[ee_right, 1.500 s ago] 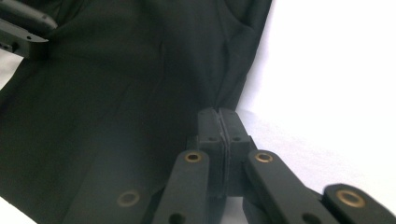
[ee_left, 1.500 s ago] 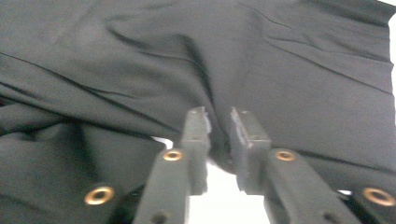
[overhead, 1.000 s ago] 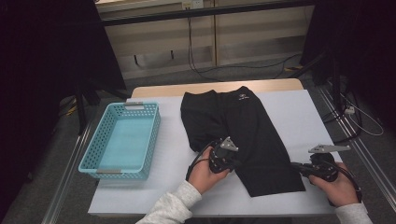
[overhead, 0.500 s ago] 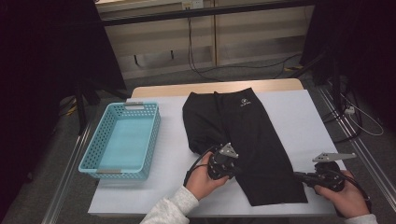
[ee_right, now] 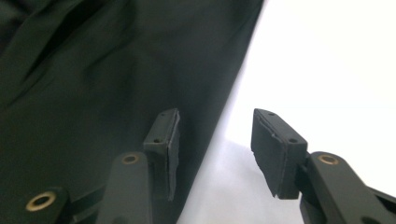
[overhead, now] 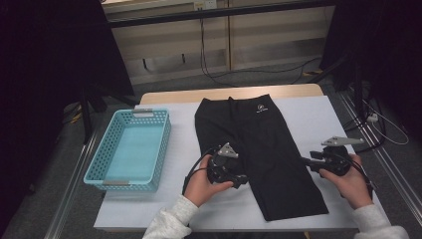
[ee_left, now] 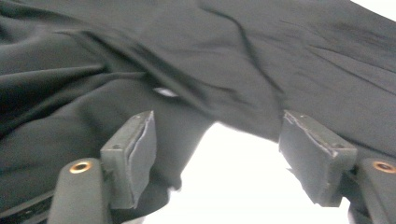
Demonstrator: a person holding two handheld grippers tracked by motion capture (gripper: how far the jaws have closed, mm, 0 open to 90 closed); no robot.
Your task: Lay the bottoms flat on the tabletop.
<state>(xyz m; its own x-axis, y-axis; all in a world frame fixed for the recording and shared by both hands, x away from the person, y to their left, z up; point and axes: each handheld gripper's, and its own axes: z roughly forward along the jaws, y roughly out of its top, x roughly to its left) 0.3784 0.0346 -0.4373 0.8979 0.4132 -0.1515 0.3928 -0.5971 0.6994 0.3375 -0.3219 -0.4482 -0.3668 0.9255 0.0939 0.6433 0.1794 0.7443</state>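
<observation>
A pair of black shorts [overhead: 259, 144] with a small white logo lies flat along the middle of the white table [overhead: 149, 209]. My left gripper [overhead: 242, 180] rests at the garment's left edge near its lower half. Its jaws have just been opening. In the left gripper view [ee_left: 217, 120] they stand wide, with rumpled black fabric [ee_left: 140, 60] ahead and no pad pressing on it. My right gripper [overhead: 304, 162] is at the shorts' right edge, and its jaws have also just been opening. In the right gripper view [ee_right: 217, 114] they straddle the cloth's edge [ee_right: 93, 93] without pinching it.
A turquoise plastic basket [overhead: 163, 144] stands on the left part of the table, with nothing in it. Bare white table shows right of the shorts [overhead: 323, 119]. Cables lie on the floor beyond the far edge and at the right.
Both grippers have gone from shut to open and no longer pinch the shorts' edges. The left hand has drawn slightly left; the right hand has shifted up the table's right side.
</observation>
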